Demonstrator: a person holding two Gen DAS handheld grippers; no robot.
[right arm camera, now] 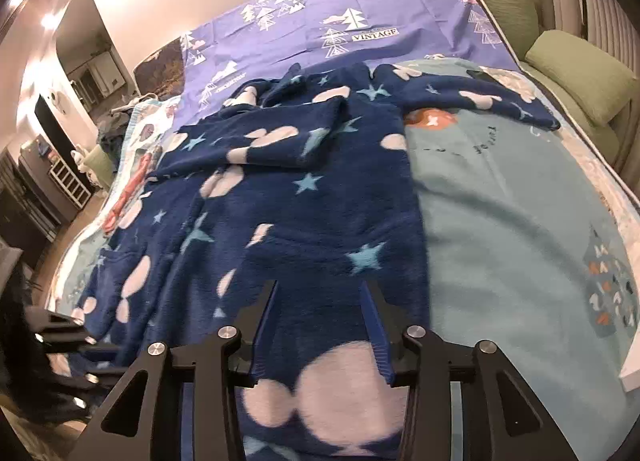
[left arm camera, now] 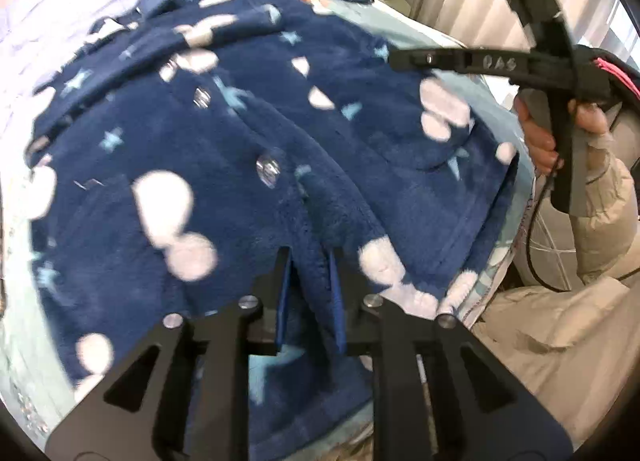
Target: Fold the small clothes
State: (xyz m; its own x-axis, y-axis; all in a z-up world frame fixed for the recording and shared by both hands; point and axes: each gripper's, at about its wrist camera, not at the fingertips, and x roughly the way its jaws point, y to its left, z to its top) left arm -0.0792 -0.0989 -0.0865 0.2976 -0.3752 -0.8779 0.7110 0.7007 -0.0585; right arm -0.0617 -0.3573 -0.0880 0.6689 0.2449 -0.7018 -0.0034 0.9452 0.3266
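A navy fleece pyjama top (left arm camera: 248,141) with white blobs, light blue stars and clear buttons lies spread on the bed, front up. It also shows in the right wrist view (right arm camera: 304,197), one sleeve folded across the chest. My left gripper (left arm camera: 310,273) is shut on a fold of the top's hem. My right gripper (right arm camera: 322,301) has its jaws apart over the near hem, with fleece between them. The right gripper also shows in the left wrist view (left arm camera: 404,59), held by a hand above the top's far side.
The top rests on a light blue blanket (right arm camera: 512,221) over a purple sheet (right arm camera: 320,13) with white tree prints. Green pillows (right arm camera: 576,73) lie along the right bed edge. Furniture and a dark shelf (right arm camera: 36,189) stand left of the bed.
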